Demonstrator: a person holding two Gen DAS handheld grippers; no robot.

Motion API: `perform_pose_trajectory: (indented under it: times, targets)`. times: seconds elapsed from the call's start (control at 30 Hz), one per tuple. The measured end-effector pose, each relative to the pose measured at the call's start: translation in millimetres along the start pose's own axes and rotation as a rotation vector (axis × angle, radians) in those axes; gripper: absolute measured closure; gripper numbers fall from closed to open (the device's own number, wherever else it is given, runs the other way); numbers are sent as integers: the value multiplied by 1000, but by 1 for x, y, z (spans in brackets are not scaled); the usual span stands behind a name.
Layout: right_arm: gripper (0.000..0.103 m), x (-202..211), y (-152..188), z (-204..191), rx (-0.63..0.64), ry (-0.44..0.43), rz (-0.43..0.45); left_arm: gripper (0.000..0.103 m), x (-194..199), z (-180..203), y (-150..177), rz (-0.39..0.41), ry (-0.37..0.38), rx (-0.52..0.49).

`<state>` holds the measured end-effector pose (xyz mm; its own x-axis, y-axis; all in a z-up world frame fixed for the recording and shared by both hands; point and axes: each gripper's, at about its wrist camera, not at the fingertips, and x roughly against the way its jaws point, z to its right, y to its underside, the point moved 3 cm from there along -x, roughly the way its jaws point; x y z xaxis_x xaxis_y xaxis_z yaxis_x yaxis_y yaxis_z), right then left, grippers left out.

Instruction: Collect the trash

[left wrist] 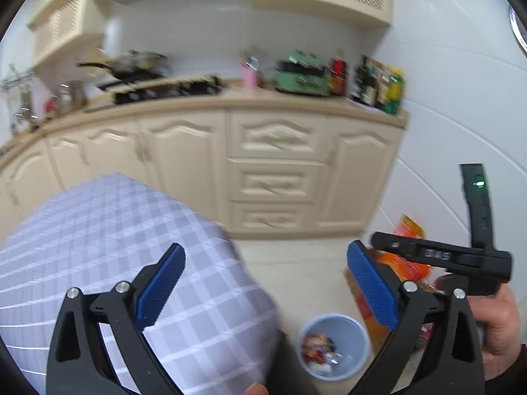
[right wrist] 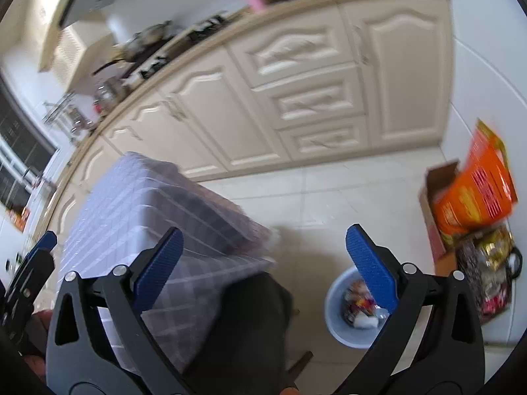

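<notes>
A light blue waste bin point(left wrist: 350, 330) stands on the tiled floor beside the table, with colourful wrappers point(left wrist: 318, 345) and white scraps in it. My left gripper point(left wrist: 266, 250) is open above the floor, over and left of the bin, with nothing between its blue pads. In the right wrist view the bin point(right wrist: 336, 309) sits under the right finger. My right gripper point(right wrist: 263, 233) is also open and holds nothing. A hand point(left wrist: 500, 322) grips the right tool's black body at the right edge of the left wrist view.
A table with a lilac checked cloth point(left wrist: 115, 230) point(right wrist: 148, 204) fills the left. Cream cabinets point(left wrist: 273, 171) and a cluttered counter point(left wrist: 296, 102) run behind. A cardboard box point(right wrist: 431, 204) with orange packets point(right wrist: 474, 191) stands by the white wall.
</notes>
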<state>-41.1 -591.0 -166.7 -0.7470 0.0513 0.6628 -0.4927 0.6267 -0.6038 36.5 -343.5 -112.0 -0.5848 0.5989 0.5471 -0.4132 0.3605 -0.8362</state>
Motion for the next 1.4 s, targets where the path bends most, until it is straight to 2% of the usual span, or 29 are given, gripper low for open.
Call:
perform_pose_trajectory:
  times: [0.23,0.4,0.63,1.0,1.4]
  targets:
    - [6,11,-15,-132,215,-117,65,6,59,-85,-20,101,-193,77]
    - [6,27,-13,-227,376,-171,139,5,112,-138,-29,179,-374,119]
    - [6,48,-2,-310,496,-195,216,5,180,-187,-34,257,-541,181]
    - [6,81,21,-386,571,-214,328,5,260,-224,-23,341,-623,244]
    - [6,90,37,-415,595,-248,345,4,287,-246,-11,372,-656,297]
